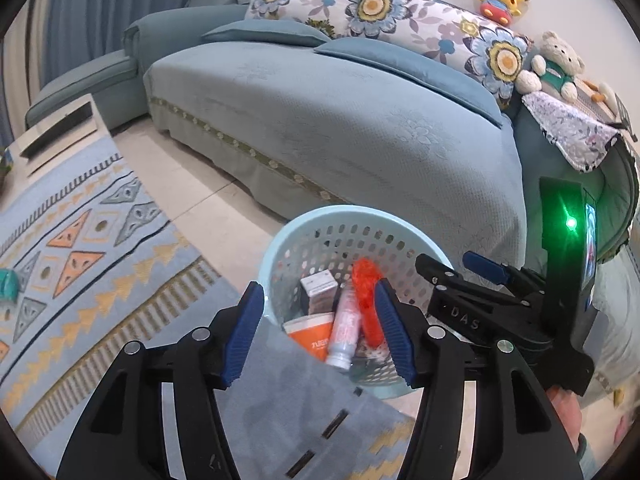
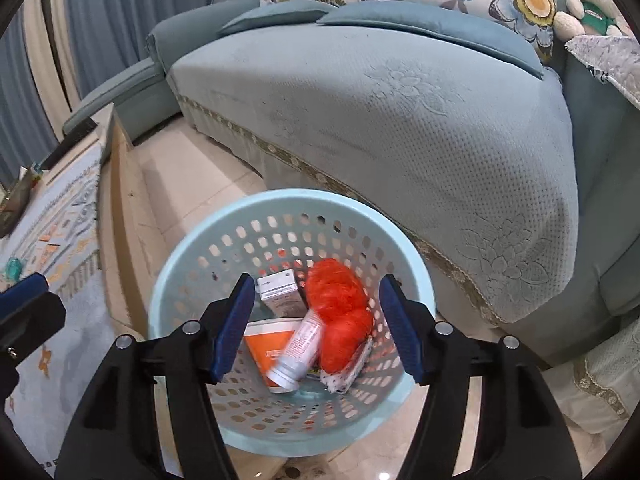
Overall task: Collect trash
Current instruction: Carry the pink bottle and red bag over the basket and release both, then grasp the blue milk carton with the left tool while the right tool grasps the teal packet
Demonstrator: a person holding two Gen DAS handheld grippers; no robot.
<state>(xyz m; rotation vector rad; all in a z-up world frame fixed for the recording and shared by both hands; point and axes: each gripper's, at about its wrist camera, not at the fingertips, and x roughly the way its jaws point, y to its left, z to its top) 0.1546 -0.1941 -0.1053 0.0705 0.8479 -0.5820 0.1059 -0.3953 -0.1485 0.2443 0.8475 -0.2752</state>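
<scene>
A pale blue perforated basket (image 2: pixel 192 264) stands on the floor by the sofa; it also shows in the left wrist view (image 1: pixel 280 236). Inside lie an orange mesh wad (image 2: pixel 340 312), a white bottle (image 2: pixel 298 350), an orange cup (image 2: pixel 266 350) and a small grey box (image 2: pixel 278 286). My right gripper (image 2: pixel 316 328) is open and empty right above the basket. My left gripper (image 1: pixel 318 332) is open and empty over the table edge, just left of the basket. The right gripper (image 1: pixel 460 268) shows in the left wrist view. A teal scrap (image 1: pixel 8 286) lies on the patterned tablecloth at far left.
A blue-grey sofa (image 2: pixel 400 112) with floral cushions and soft toys (image 1: pixel 556 68) fills the back. A low table with a patterned cloth (image 1: pixel 92 248) is on the left. A tiled floor strip (image 2: pixel 168 184) runs between table and sofa.
</scene>
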